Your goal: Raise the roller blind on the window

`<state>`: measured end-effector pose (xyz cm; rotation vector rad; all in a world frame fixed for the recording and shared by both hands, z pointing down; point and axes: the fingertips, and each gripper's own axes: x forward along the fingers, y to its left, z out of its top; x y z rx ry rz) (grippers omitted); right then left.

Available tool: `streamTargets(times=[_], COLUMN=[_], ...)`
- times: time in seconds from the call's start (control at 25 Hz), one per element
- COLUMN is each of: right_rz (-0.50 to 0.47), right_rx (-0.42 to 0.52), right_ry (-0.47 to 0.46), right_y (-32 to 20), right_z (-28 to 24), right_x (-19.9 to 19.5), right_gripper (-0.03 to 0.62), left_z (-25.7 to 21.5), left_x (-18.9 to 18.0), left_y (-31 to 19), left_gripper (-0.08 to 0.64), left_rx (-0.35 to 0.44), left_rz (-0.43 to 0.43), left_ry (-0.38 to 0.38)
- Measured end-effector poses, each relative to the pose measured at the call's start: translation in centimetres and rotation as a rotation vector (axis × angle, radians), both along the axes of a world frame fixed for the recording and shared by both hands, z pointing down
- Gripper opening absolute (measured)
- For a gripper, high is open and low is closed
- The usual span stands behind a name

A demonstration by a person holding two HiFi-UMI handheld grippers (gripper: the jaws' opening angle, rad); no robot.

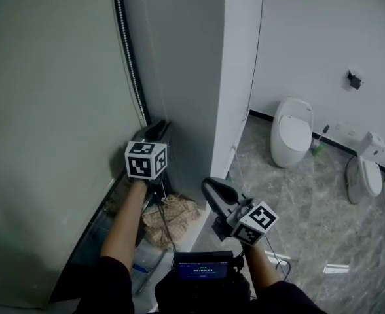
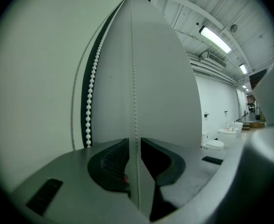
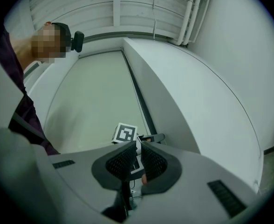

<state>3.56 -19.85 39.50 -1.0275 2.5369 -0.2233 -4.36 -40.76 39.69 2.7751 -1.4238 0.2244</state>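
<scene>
Blind (image 1: 48, 110): fills the left half of the head view and hangs low, with a dark strip of window showing under its bottom edge at lower left.
Chain (image 1: 130, 57): a beaded loop along the blind's right edge, running from the top of the frame down to the left gripper.
Left gripper (image 1: 157, 129): at centre left, hard against the blind's edge; in its own view the jaws are pinched on the thin strand of the chain, and the white strand hangs free just to their left.
Right gripper (image 3: 138, 146): lower centre of the head view, apart from the chain, jaws pressed together on nothing.
Pillar (image 1: 238, 77): just right of the chain, so the left gripper sits in a narrow corner.
Debris (image 1: 173, 216): a brown heap below the left gripper, at the pillar's foot.
Screen (image 1: 202, 267): bottom centre, between the forearms.
Toilets (image 1: 292, 133): along the far wall, upper right, well apart.
Floor (image 1: 310, 234): open marble on the right.
</scene>
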Motion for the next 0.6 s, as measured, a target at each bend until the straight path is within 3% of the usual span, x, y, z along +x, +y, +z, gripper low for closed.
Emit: streamTargets(times=[0.28, 0.48, 0.6], right_rz=[0.01, 0.063, 0.028], right_rx=[-0.018, 0.035, 0.092], right_ry=[0.008, 0.11, 0.165], right_y=[-0.8, -3.9, -5.9], right_z=[0.5, -1.6, -5.2], right_x=[0.4, 0.1, -1.5], right_gripper=[0.038, 0.038, 0.038], left_z=[-0.3, -0.1, 0.7], left_x=[0.2, -0.2, -0.6], left_y=[-0.1, 3.8, 6.6], left_gripper=[0.01, 0.009, 0.009], left_rx=[0.025, 0.045, 0.041], left_rz=[0.017, 0.056, 0.058], left_ry=[-0.024, 0.006, 0.04])
